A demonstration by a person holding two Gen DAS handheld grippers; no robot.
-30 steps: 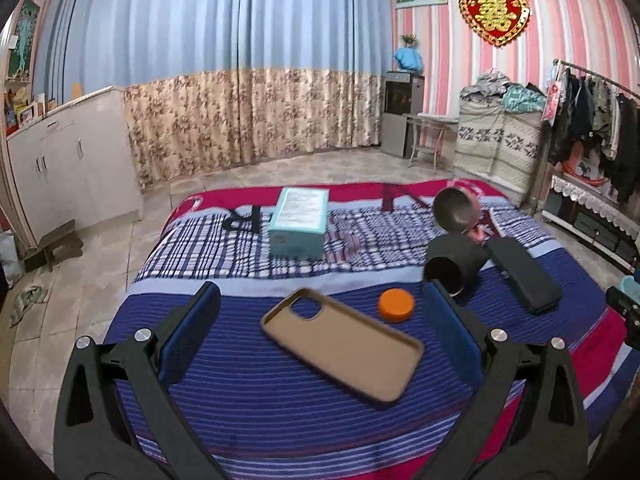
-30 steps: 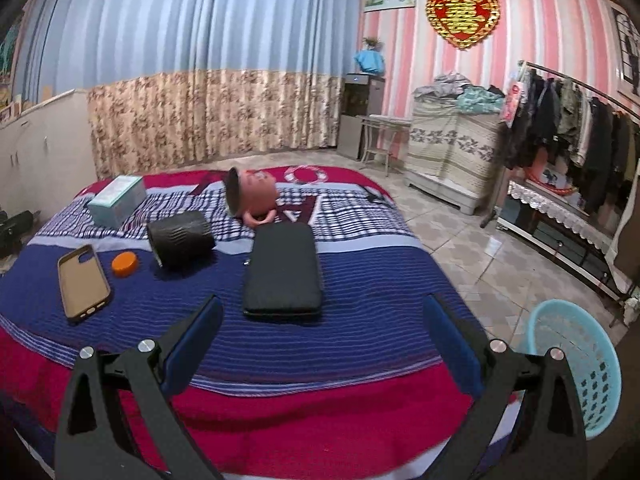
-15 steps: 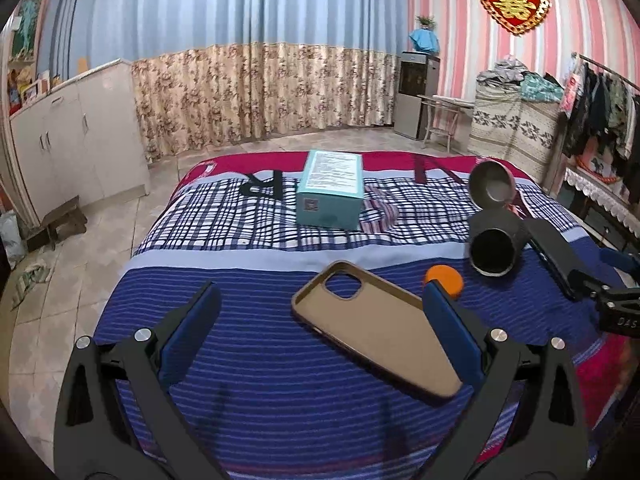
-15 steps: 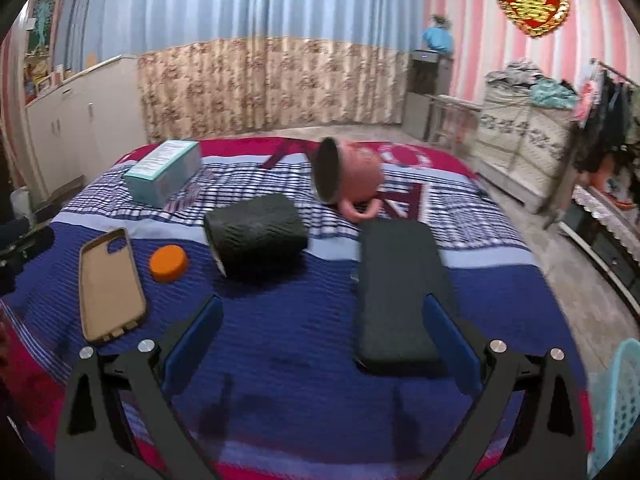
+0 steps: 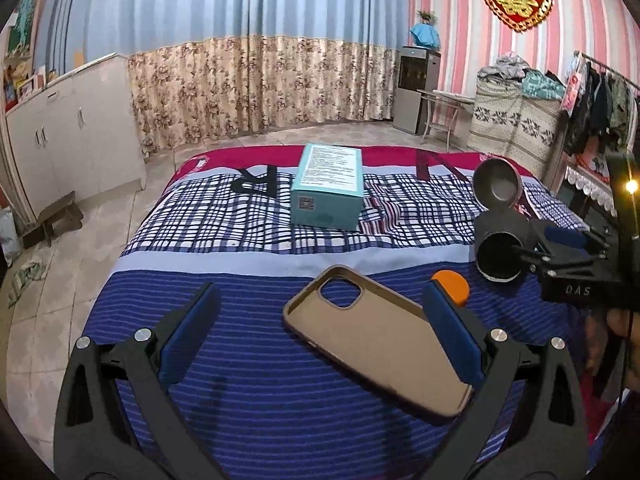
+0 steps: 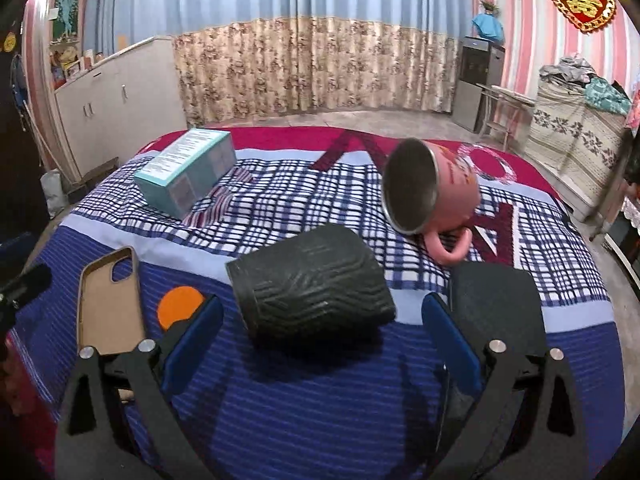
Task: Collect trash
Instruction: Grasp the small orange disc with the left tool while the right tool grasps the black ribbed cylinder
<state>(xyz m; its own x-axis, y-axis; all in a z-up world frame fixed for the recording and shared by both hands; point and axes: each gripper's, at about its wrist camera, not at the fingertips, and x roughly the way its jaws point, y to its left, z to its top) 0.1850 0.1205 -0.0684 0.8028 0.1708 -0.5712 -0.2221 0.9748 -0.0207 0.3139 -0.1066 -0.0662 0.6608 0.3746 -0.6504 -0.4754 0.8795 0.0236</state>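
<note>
- Between your right gripper's (image 6: pixel 322 334) blue pads lies the black cup (image 6: pixel 312 286) on its side — jaws closing, not touching it yet.
- Its long axis runs across the jaws, mouth toward the left.
- Your left gripper (image 5: pixel 320 332) hangs spread wide over the phone case (image 5: pixel 376 344) — farther off, holding nothing.

Bedspread (image 6: pixel 320 400): blue stripes, navy-white plaid, crimson edge. Box (image 5: pixel 328 188): teal. Phone case (image 5: pixel 376 344): tan. Cap (image 6: pixel 180 306): orange. Ridged cup (image 6: pixel 316 292): black, zigzag relief. Mug (image 6: pixel 444 192): pink. Curtains (image 5: pixel 248 40): blue over floral beige.
</note>
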